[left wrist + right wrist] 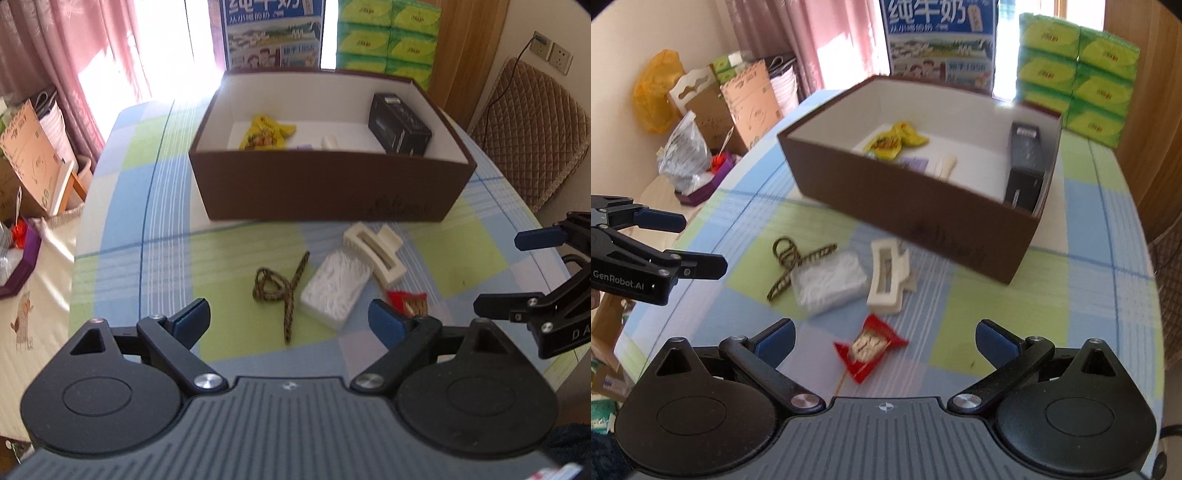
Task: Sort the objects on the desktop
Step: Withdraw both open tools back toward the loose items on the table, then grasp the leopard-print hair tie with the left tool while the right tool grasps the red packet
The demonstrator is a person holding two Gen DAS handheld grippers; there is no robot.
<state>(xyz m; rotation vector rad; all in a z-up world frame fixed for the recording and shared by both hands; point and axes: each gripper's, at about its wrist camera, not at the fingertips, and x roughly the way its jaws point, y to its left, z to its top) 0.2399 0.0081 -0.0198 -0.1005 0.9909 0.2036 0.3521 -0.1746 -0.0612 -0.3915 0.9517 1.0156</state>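
Checked-cloth surface (pixel 155 206), round-edged, carries everything. Brown box (pixel 325 192) sits toward its far edge, open top, white inside; it already holds a black carton (pixel 400 123) against the right wall, a yellow snack packet (pixel 264 133) at the left, and a small cream piece (pixel 328 142) and a purple bit mid-floor, partly hidden by the near wall.

Unsorted items lie in a cluster just in front of the box's near wall. Largest: clear cotton-swab box (pixel 334 291), rigid plastic, light, likely slick; judged best taken across its short sides. Touching its far-right corner: cream hair claw (pixel 376 254), stiff, light, springy; grip the solid body, not the teeth. Just left of the swab box: braided cord (pixel 282 291), soft, limp, looped; pinch at the knot of loops, or it will trail. Nearest the front edge: red candy wrapper (pixel 870 345), thin, crinkly, very light; pinch at the middle bulge. A thin stick seems to lie under it, cannot tell what.

Left gripper (pixel 290 319) hovers over the cord and swab box, jaws wide apart, empty. Right gripper (pixel 884 341) hovers over the red candy, jaws wide apart, empty.

Four items left on the surface, so sorting looks roughly half done.
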